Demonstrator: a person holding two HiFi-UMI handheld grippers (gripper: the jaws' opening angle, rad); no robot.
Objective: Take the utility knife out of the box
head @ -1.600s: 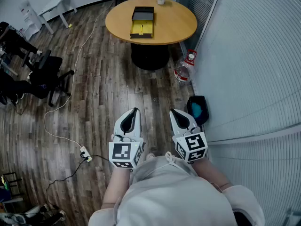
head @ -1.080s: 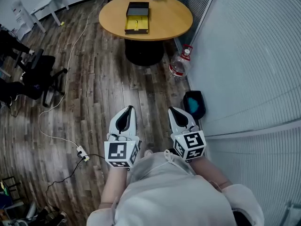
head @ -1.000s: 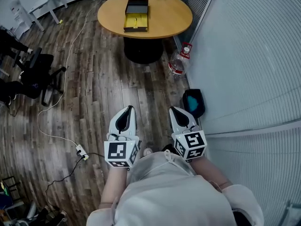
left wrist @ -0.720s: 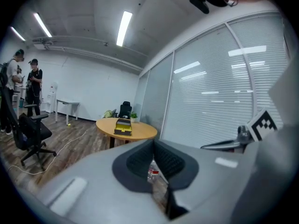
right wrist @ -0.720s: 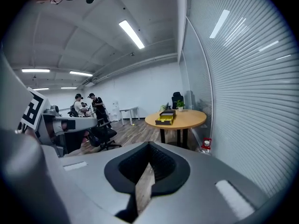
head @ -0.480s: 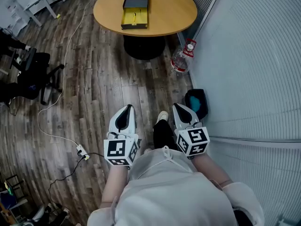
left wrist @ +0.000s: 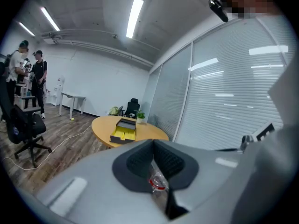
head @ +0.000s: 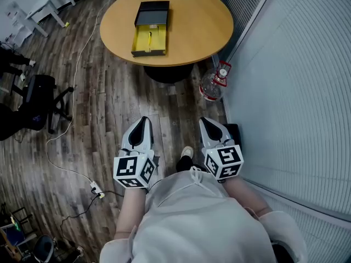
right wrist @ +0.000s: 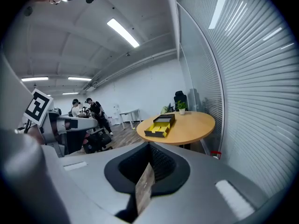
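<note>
The round wooden surface now fills more of the head view than it did a moment ago, and the open box on it has come down from the far edge of the frame toward the middle. A shoe shows between the grippers, so the person is walking up to it.

The left gripper and the right gripper are held low and side by side in front of the body, as before, both well short of the surface. Each gripper view shows its jaws closed with nothing between them. Only a thin sliver of floor and the water bottle shows through the slit.

The box has a black far half and a yellow-lined near half. A slim thing lying lengthwise in the yellow part is most likely the utility knife, though it is too small to be sure. I judge the task is in its approach stage. The box is not yet within reach and the knife is untouched.

No brand or print can be read. The box shows none, the bottle's red label is too small, and the gripper cubes carry only black-and-white square markers.
</note>
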